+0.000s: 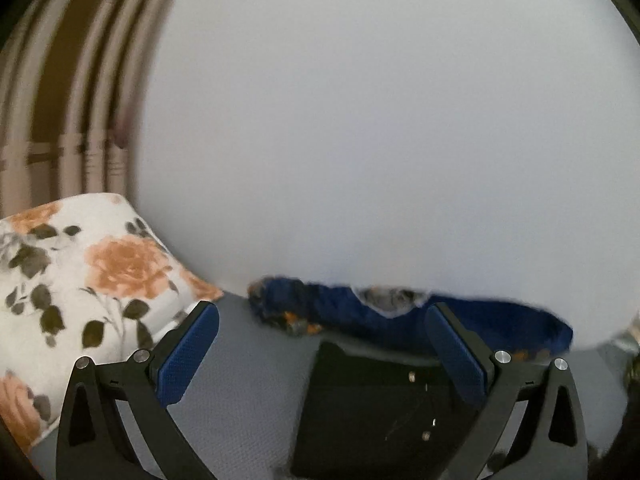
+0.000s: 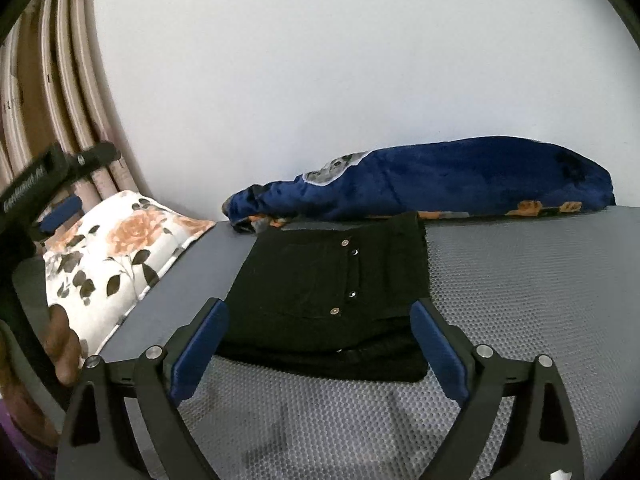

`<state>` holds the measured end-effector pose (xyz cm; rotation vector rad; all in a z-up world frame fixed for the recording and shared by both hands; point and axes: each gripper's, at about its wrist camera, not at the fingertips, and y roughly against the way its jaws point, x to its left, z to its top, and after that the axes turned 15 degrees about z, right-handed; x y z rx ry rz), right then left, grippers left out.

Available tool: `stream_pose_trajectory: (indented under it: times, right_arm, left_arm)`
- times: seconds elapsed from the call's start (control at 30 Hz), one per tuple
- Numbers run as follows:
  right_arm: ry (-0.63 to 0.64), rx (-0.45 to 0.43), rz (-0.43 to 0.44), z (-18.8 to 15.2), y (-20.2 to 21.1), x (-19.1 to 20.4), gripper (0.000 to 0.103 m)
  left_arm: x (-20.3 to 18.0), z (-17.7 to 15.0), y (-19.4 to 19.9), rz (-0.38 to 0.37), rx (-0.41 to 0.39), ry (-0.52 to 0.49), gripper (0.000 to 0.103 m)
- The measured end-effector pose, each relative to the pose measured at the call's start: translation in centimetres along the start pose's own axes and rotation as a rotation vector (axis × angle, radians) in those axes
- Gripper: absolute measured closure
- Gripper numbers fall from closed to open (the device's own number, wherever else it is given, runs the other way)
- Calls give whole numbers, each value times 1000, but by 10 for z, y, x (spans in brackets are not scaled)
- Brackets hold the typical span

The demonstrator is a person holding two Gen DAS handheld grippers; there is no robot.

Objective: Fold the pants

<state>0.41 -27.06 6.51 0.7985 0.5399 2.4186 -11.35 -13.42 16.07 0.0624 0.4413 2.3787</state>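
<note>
Black pants (image 2: 332,296) lying as a compact folded stack at the centre of the right wrist view, on the grey textured mat (image 2: 520,280); seen also at the lower centre of the left wrist view (image 1: 380,408), blurred. Rivets and buttons facing up, layers stacked at the near edge.

Right gripper (image 2: 320,354) spread wide, holding nothing, just in front of the stack's near edge. Left gripper (image 1: 322,350) also spread wide and empty, above the same stack; seen again at the upper left of the right wrist view.

Judged nearly finished: only a last tidy or press seems left. To do it well:
- Come in low and flat, so as not to push the layers out of line.
- Press or pinch at the near corners, where the lower layers stick out a little.
- Keep away from the blue blanket (image 2: 440,184) touching the far edge of the stack, at centre right.
- Mind the floral pillow (image 2: 116,252) at the left, near but apart.
</note>
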Motion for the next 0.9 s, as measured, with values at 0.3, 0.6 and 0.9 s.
stream_pose_trajectory:
  times: [0.3,0.6,0.9]
  right_arm:
    - [2,-47,5,11,29,4,9]
    - [11,-37,11,9,35,10,4]
    - [15,21,28,0,15,27,3]
  left_arm:
    - [-11,4,20,100,-12,-57,0]
    - [-15,-6,9,94,86,-112,0]
    - [12,-28,-8,139,166,-111,0]
